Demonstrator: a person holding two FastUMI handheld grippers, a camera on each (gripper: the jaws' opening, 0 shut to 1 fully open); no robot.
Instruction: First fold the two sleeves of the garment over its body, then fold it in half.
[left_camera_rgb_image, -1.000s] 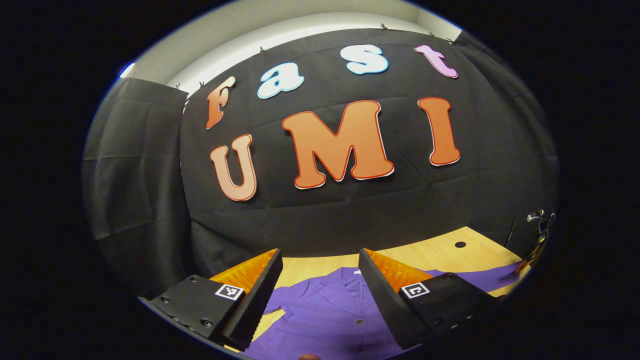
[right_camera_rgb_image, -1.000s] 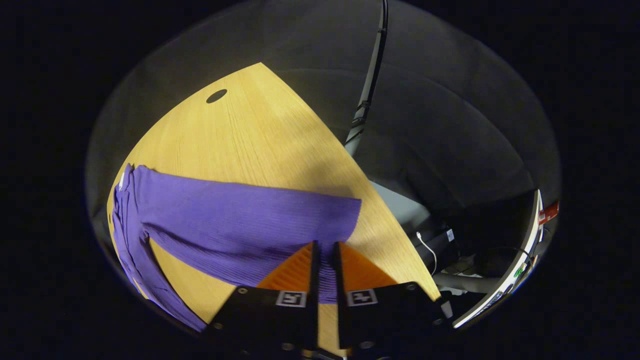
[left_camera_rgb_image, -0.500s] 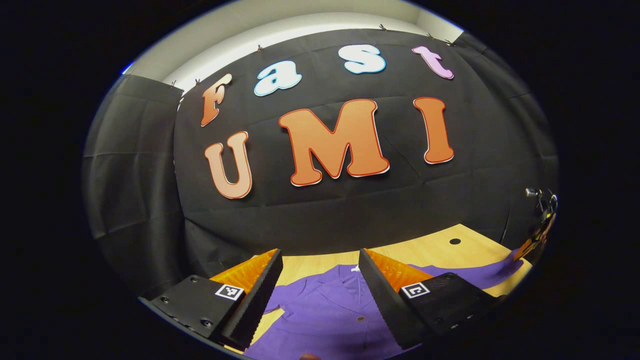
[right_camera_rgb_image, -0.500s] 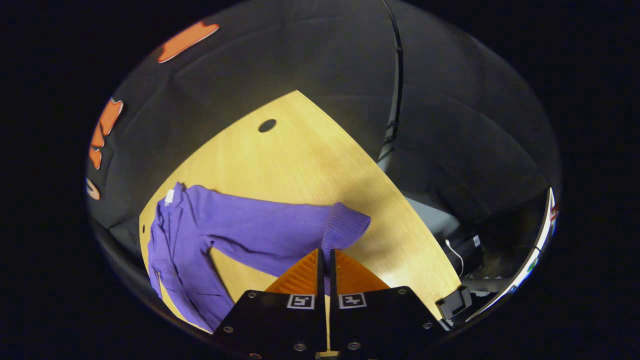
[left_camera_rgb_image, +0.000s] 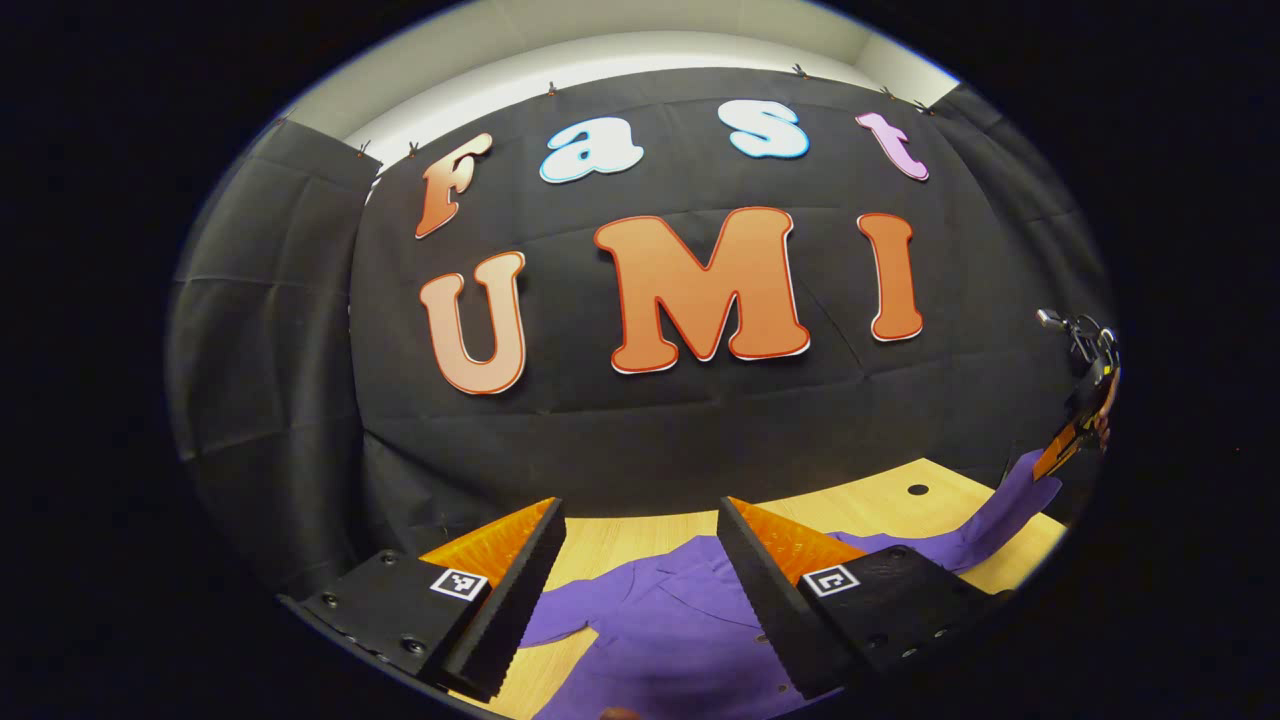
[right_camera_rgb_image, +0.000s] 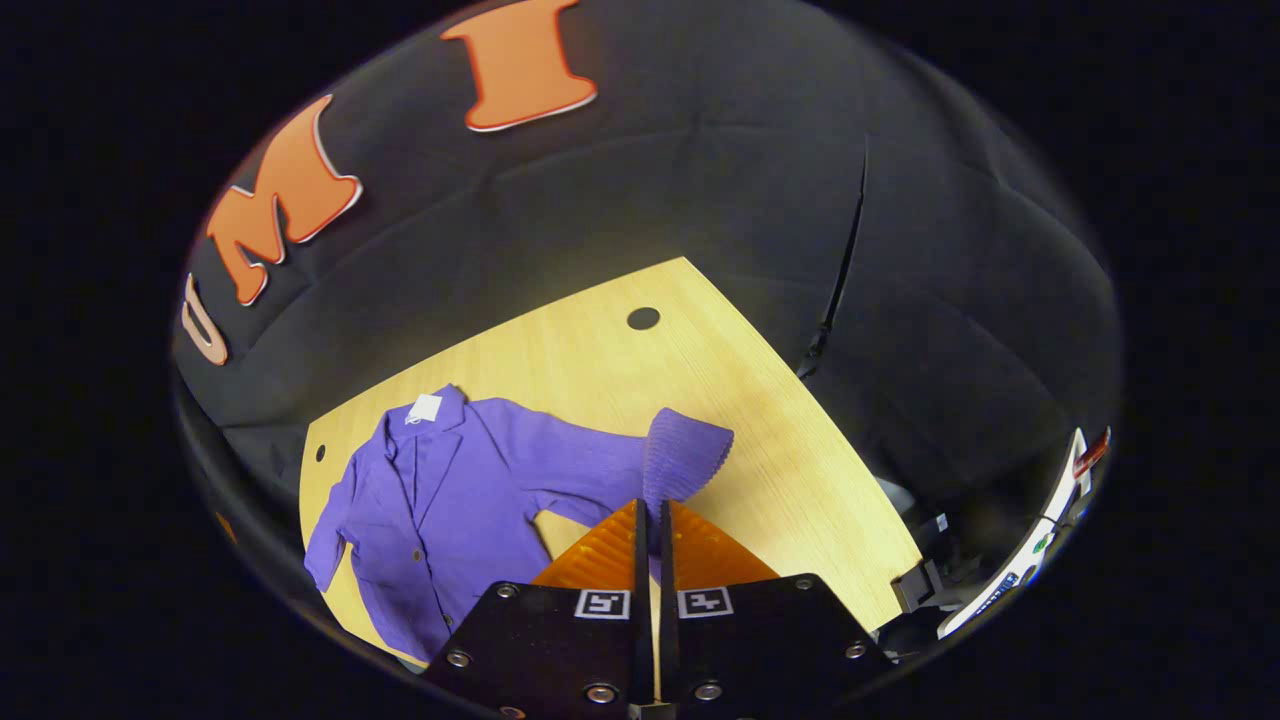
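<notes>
Lifting sleeve (right_camera_rgb_image: 640, 462) higher, right tool (right_camera_rgb_image: 650, 520) clamped

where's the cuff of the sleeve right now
In the right gripper view the sleeve cuff is pinched in the right tool, lifted off the wooden table, right of the jacket's body.

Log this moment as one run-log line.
step: first sleeve fold | right claw: shut on sleeve cuff, lifted | left claw: open above jacket | table: jacket flat
</notes>
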